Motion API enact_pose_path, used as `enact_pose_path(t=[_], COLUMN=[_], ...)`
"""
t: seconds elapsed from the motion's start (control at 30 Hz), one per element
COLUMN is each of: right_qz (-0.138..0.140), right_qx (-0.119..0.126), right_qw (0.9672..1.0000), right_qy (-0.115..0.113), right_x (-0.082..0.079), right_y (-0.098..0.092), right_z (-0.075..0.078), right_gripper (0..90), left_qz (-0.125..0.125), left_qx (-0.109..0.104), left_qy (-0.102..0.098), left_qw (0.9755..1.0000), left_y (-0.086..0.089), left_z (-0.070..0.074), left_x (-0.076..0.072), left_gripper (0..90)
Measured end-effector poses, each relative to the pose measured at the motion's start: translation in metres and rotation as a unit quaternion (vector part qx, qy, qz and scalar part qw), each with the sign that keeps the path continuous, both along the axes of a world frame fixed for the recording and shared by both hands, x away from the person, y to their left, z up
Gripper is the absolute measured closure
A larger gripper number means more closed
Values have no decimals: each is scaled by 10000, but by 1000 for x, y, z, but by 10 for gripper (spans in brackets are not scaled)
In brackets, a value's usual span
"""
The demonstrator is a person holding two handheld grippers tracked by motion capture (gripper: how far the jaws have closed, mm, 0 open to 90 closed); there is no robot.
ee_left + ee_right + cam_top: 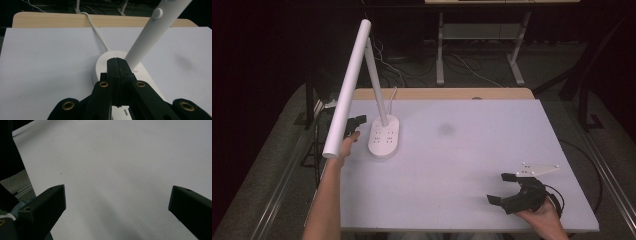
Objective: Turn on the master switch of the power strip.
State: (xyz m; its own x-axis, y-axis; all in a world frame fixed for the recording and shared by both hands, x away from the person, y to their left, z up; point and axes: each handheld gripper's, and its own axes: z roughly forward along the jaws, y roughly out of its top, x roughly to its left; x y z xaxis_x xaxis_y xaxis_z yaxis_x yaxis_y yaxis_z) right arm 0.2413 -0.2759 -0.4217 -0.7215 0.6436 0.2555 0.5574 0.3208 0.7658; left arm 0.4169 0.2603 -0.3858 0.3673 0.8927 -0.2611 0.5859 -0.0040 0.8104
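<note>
Left gripper (117,75), jaws closed and empty, sits just left of lamp base (384,137); right gripper (507,189) wide open, far right.

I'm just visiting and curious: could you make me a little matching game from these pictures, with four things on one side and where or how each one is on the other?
Things:
1. left gripper
2. right gripper
3. lamp base
4. lamp cord

States:
A. jaws wide apart, above bare table
B. white, oval, standing on the table's left part
C. jaws shut, over the lamp base
D. runs from the base to the table's far edge

Pairs: 1-C, 2-A, 3-B, 4-D
</note>
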Motion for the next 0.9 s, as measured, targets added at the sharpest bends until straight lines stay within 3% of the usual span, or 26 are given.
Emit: enact_pose_path(t=[0.17,0.33,0.47,0.57,0.7,0.77,0.9], right_qz=[-10,-40,-38,-56,-87,-100,-98], right_qx=[10,53,67,73,115,120,125], right_qw=[10000,10000,10000,10000,9999,9999,9999], right_qy=[28,25,1,-11,2,5,-19], right_x=[1,0,1,0,0,0,-1], right_y=[0,0,-1,-2,-3,-3,-3], right_z=[0,1,1,1,2,2,2], right_gripper=[5,5,5,5,5,5,5], left_qz=[-25,2,-216,-426,-595,-604,-774], left_qx=[-181,-439,-575,-544,-650,-550,-518], left_qy=[-128,-88,-115,-123,-153,-89,50], left_qw=[9998,9990,9980,9975,9960,9966,9956], left_y=[5,7,8,7,5,2,-3], left_z=[-2,-2,0,2,3,3,-1], left_x=[-15,-30,-43,-53,-64,-69,-78], left_gripper=[893,685,451,294,168,109,0])
